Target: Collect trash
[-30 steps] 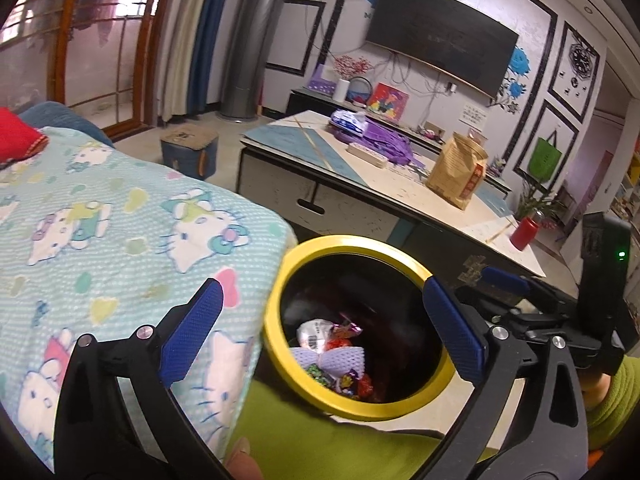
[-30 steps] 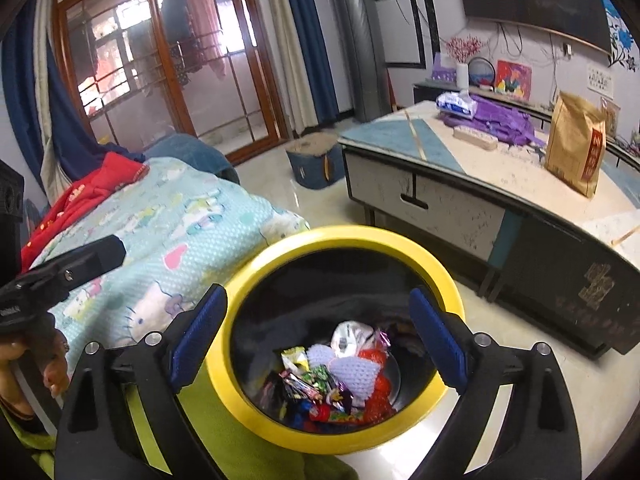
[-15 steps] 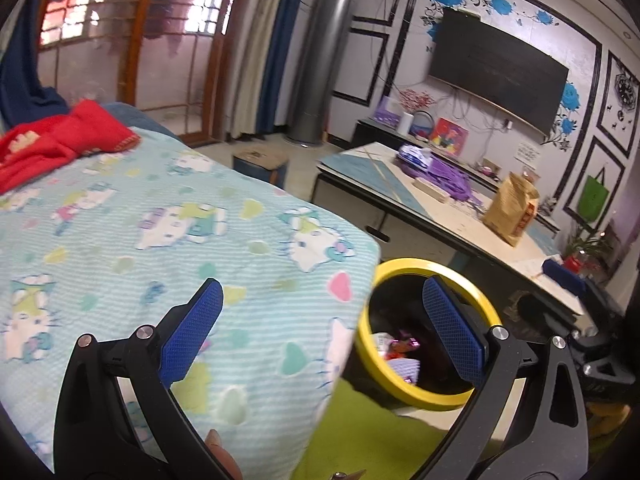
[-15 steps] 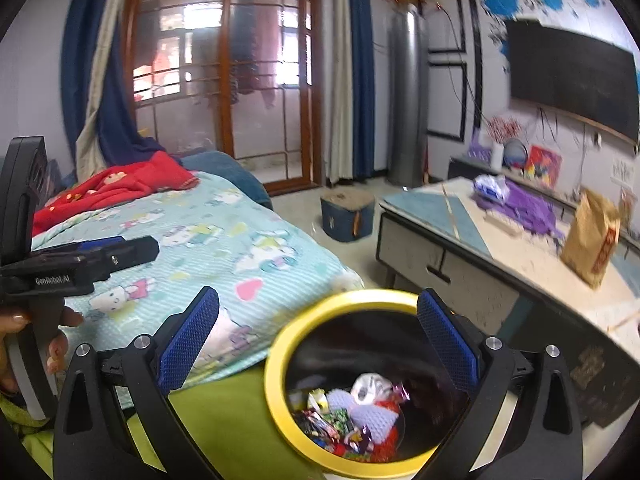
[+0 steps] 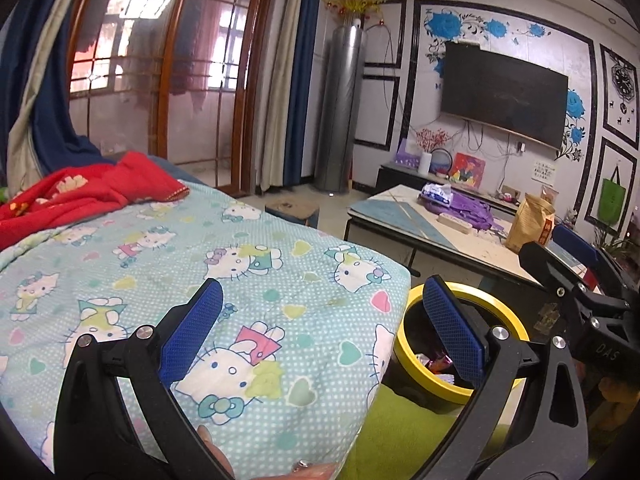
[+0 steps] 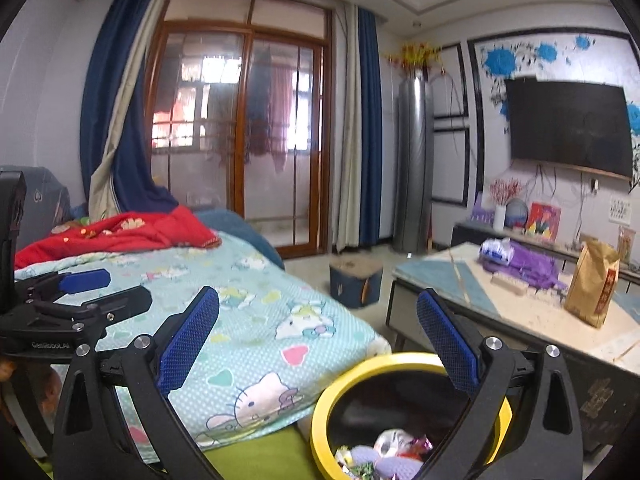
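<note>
Left gripper point(image 5: 320, 328) and right gripper point(image 6: 316, 334): jaws spread, nothing held. Yellow-rimmed bin point(image 6: 404, 364) sits near, right of the bed edge point(image 5: 384, 280), wrappers point(image 6: 384, 456) already inside. No loose trash visible; collection appears nearly done. Open floor lies between bed and coffee table point(image 6: 532, 320).

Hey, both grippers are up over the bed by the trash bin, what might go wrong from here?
The open right gripper hangs over the yellow-rimmed bin, so a careless swing might tip it and spill the wrappers. The left gripper is open and close beside the right, so they may collide.
</note>
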The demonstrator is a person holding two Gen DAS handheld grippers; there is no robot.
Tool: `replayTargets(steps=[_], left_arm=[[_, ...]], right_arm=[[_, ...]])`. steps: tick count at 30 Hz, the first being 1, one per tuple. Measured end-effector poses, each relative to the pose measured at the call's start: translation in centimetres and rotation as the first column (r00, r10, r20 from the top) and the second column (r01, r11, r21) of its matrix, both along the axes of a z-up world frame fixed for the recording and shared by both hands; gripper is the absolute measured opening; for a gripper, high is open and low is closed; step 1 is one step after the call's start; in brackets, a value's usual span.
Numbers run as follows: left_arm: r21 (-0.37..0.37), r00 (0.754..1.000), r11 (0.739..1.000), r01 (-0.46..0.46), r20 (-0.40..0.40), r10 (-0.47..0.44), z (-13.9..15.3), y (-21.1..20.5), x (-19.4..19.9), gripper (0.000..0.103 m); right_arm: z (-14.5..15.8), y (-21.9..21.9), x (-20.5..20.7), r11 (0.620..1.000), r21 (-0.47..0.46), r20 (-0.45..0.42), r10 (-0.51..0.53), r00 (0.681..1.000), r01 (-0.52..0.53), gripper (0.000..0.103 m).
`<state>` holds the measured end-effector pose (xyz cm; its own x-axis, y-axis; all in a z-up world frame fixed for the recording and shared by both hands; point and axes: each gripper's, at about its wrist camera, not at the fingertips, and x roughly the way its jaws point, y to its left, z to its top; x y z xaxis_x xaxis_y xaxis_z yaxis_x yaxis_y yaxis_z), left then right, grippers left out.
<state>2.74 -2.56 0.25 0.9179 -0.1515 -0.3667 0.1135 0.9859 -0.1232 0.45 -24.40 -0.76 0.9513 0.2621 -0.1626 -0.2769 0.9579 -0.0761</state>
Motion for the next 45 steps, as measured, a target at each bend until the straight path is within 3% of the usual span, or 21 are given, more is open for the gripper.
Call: replayTargets(steps=[21,45], left_arm=[[-0.017,0.999,1.0,0.012,0.033,-0.012,-0.4,0.0,-0.9,0.092],[-0.013,0.999,1.0,0.024,0.041,-0.024,-0.2,-0.4,-1.0,0.092]], right_arm=[[-1.3,-0.2,1.0,1.0,0.009,-0.065,-0.021,0.998,0.022,0.097],[-1.4,-0.5,1.2,0.999,0.013,-0.072,-0.032,0.997,0.033,0.097]])
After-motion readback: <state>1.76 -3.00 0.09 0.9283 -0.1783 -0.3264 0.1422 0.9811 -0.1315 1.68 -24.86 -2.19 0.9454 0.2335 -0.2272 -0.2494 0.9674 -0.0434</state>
